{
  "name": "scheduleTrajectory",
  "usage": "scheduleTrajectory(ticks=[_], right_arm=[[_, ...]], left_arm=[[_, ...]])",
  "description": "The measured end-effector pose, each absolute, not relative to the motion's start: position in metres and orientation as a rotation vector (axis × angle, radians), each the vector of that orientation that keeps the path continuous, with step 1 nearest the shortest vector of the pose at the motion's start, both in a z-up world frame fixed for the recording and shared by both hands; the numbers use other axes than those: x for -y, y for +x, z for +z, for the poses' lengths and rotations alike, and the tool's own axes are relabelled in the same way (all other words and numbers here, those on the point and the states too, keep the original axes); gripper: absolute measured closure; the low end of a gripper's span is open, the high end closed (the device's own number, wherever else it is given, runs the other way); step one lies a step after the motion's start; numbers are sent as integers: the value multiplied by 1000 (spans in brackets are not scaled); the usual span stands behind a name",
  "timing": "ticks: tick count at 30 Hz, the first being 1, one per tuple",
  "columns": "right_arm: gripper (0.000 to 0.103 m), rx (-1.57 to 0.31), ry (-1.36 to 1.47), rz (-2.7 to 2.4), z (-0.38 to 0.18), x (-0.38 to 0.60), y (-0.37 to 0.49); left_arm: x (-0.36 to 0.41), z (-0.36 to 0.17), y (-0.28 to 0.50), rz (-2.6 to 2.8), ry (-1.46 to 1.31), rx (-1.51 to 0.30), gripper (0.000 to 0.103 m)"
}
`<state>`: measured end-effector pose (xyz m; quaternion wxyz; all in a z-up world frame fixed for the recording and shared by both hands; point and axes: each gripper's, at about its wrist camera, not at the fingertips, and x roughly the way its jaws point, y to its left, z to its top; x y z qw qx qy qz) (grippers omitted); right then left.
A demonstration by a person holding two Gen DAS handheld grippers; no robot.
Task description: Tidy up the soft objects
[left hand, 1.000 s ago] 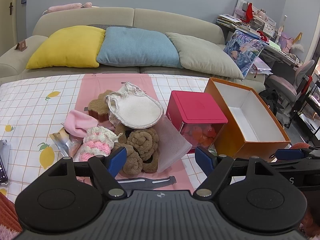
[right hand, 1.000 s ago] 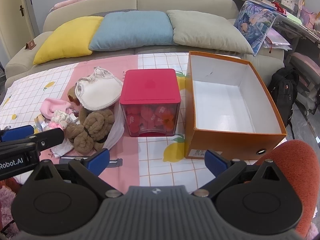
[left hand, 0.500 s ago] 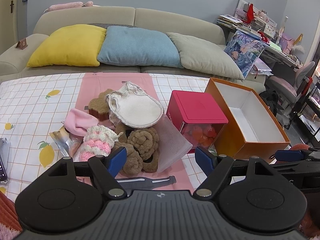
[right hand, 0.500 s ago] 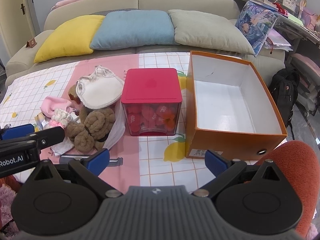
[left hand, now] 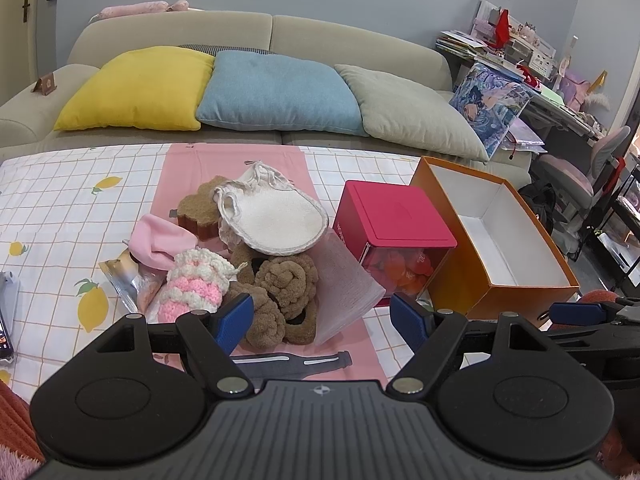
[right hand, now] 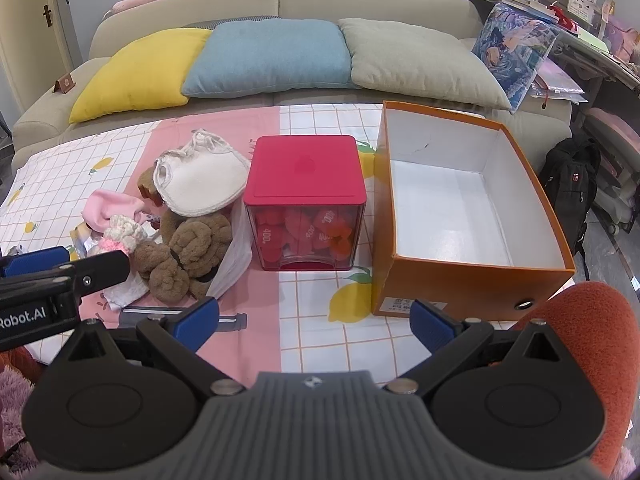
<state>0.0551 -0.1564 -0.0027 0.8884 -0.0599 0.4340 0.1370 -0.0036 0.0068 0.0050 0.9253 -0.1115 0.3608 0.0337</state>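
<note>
A pile of soft things lies on the pink mat: a white bath mitt, brown knotted plush pieces, a pink-and-white crocheted piece, a pink cloth and a brown bear-shaped sponge. The pile also shows in the right wrist view. An empty orange box stands at the right. My left gripper is open and empty, just short of the brown plush. My right gripper is open and empty over the tablecloth in front of the red box.
A red-lidded clear box with red pieces stands between the pile and the orange box. A grey strap lies at the mat's near edge. A sofa with yellow, blue and grey cushions is behind the table. An orange chair back is near right.
Both grippers have edged slightly forward toward the table. Nothing on the table has moved.
</note>
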Motion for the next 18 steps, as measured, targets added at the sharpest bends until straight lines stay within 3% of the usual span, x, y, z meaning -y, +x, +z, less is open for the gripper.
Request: scheduleTrajectory(ticks=[10, 12, 18], right_arm=[[4, -915, -98, 331, -5, 156, 55], [4, -922, -98, 363, -6, 154, 56], [16, -913, -114, 473, -5, 144, 62]], left_arm=[[-16, 0, -4, 57, -290, -754, 12], [-19, -3, -2, 46, -313, -771, 16], [-31, -13, 3, 40, -370, -809, 21]])
